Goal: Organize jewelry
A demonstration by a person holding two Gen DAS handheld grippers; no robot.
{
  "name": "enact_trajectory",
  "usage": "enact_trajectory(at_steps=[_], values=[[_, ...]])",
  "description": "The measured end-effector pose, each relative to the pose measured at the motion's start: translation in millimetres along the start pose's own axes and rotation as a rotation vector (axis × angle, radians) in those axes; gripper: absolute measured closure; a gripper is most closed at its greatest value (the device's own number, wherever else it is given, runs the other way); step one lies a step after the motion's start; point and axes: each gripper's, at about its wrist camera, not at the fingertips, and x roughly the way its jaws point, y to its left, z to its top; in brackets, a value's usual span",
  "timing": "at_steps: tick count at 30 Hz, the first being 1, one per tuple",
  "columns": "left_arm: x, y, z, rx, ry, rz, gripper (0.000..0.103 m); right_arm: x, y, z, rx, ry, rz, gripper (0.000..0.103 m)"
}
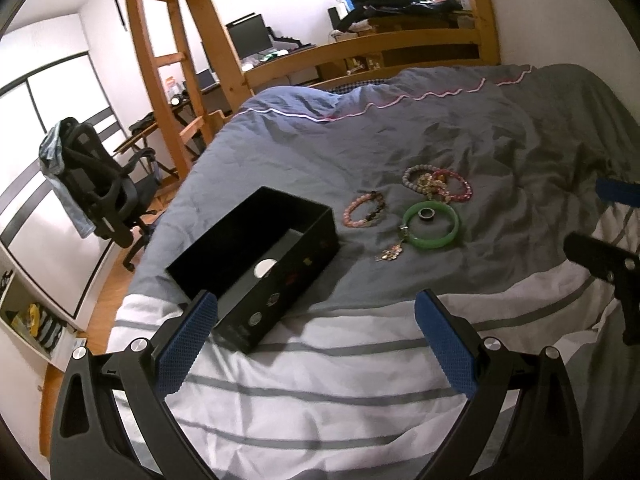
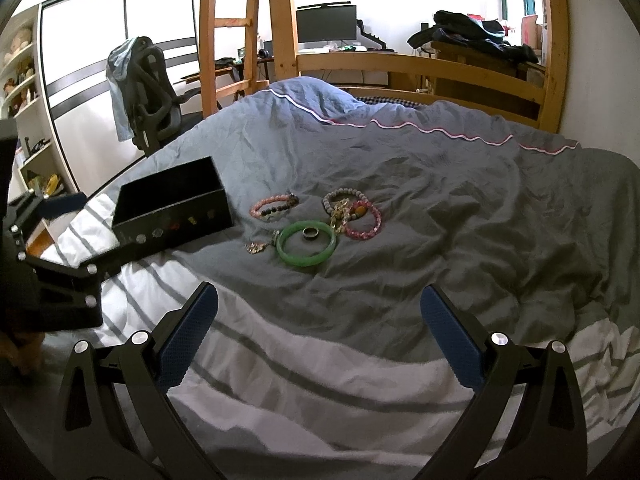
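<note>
We see the jewelry lying loose on the grey duvet (image 2: 440,184), right of the black box (image 2: 172,208): the green bangle (image 2: 307,249) rings a small ring (image 2: 310,232), and the bead bracelets (image 2: 352,210) overlap, so lifting one may snag another. The right gripper (image 2: 318,334) and left gripper (image 1: 316,342) both gape empty, with open bedding nearer us.

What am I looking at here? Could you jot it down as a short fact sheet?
Setting: bed with a grey cover in a bedroom
Container: open black box, left of the jewelry
Jewelry: green bangle with a ring lying inside it; pink bead bracelet; tangle of bracelets; small charm
Left hand-held gripper: open, empty, near the box
Right hand-held gripper: open, empty, facing the jewelry
Progress: no jewelry seen in the box
</note>
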Motion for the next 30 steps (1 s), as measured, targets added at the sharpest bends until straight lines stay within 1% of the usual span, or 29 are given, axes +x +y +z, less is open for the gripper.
enact_trajectory(at_steps=[5,7,8,9,11,12,13,14,15,18,19,21,24,26,28,30], values=[[17.1,-9.9,10.1,0.021,0.015,-0.062,0.007,16.8,-17.2,14.0,0.042,0.014,0.033,0.003],[24.2,-14.7,13.4,0.031,0.029,-0.095,0.018,29.4,-22.8,22.0,0.062,0.026,0.055,0.008],[29.4,-17.9,14.9,0.033,0.041,-0.111,0.019,40.3,-26.0,26.9,0.072,0.045,0.069,0.015],[34.9,-20.5,15.9,0.035,0.051,-0.126,0.021,40.3,-26.0,26.9,0.072,0.045,0.069,0.023],[44.5,-27.1,17.9,0.053,0.068,-0.146,0.027,56.1,-27.9,30.6,0.074,0.081,0.093,0.026],[48.8,-30.3,18.8,0.061,0.076,-0.161,0.031,63.0,-27.7,31.7,0.073,0.094,0.105,0.031],[54.1,-33.0,19.3,0.070,0.085,-0.178,0.032,72.6,-26.9,32.8,0.068,0.112,0.119,0.033],[57.8,-39.2,20.9,0.076,0.086,-0.188,0.033,80.0,-25.7,34.4,0.067,0.126,0.129,0.038],[62.0,-42.4,21.7,0.081,0.091,-0.205,0.036,100.4,-24.5,37.7,0.072,0.163,0.160,0.042],[82.5,-51.6,25.6,0.085,0.119,-0.247,0.041,127.4,-22.9,40.2,0.071,0.212,0.170,0.049],[89.9,-54.3,26.6,0.086,0.126,-0.255,0.048,134.9,-23.5,39.8,0.075,0.225,0.179,0.050],[107.5,-58.5,27.5,0.079,0.160,-0.269,0.055,150.2,-24.8,38.5,0.092,0.258,0.203,0.054],[126.5,-60.4,28.4,0.060,0.198,-0.283,0.065,170.1,-26.7,30.1,0.113,0.295,0.243,0.054],[137.3,-60.5,28.9,0.048,0.212,-0.286,0.069,181.2,-28.8,27.6,0.127,0.309,0.246,0.054],[150.1,-60.0,30.5,0.032,0.230,-0.297,0.078,194.8,-30.9,26.0,0.157,0.314,0.256,0.055],[163.9,-58.1,31.1,0.007,0.254,-0.301,0.082,201.4,-31.6,26.2,0.165,0.311,0.249,0.069]])
